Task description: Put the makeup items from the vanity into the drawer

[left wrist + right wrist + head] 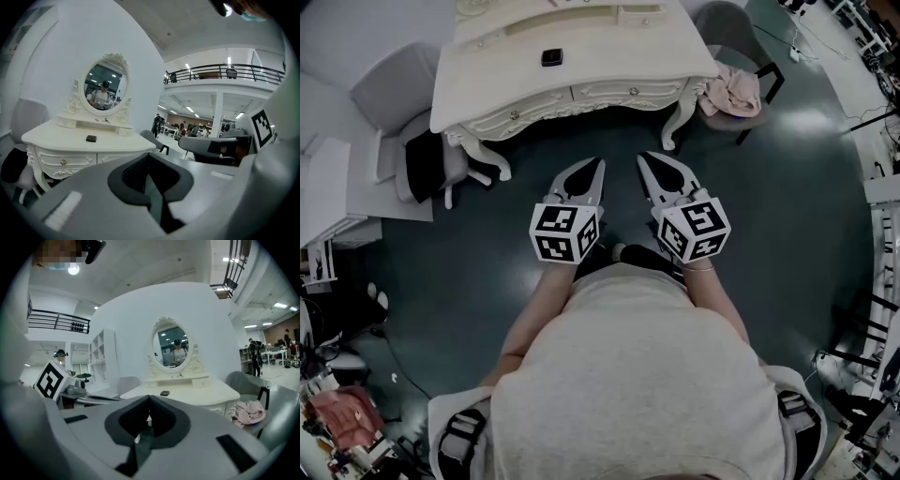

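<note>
Head view: person stands on dark floor (487,281), back from the cream vanity (609,52), both tools held out level-ish toward it. Left gripper (597,165) and right gripper (643,157) sit side by side, near each other but apart, well short of the vanity. Only this view shows the whole tabletop. A small dark item (551,57) lies on it, left of centre. Two drawer fronts (581,94) sit flush below the top.

Left gripper view: left gripper (148,155) has its jaws pressed together with nothing between them. It looks at the vanity (51,140) from the right-hand corner and shows the dark item (91,138) flat on the top. It also shows an oval mirror (104,86) with carved frame, a person reflected in it. A small scissors-like thing (106,120) lies on the shelf under the mirror, too small to be sure. A railed balcony (225,71) runs behind, seen only from here at this side.

Right gripper view: right gripper (149,400) also has its jaws together and holds nothing. Dark item (164,393) is seen nearly head-on. This view adds white shelving (104,357) left of the vanity, and a pink cloth (248,411) heaped on a chair (241,380) at right. The head view has the cloth (731,92) too.

Print: only the black-and-white square markers on the marker cubes (565,232), no wording legible.
</note>
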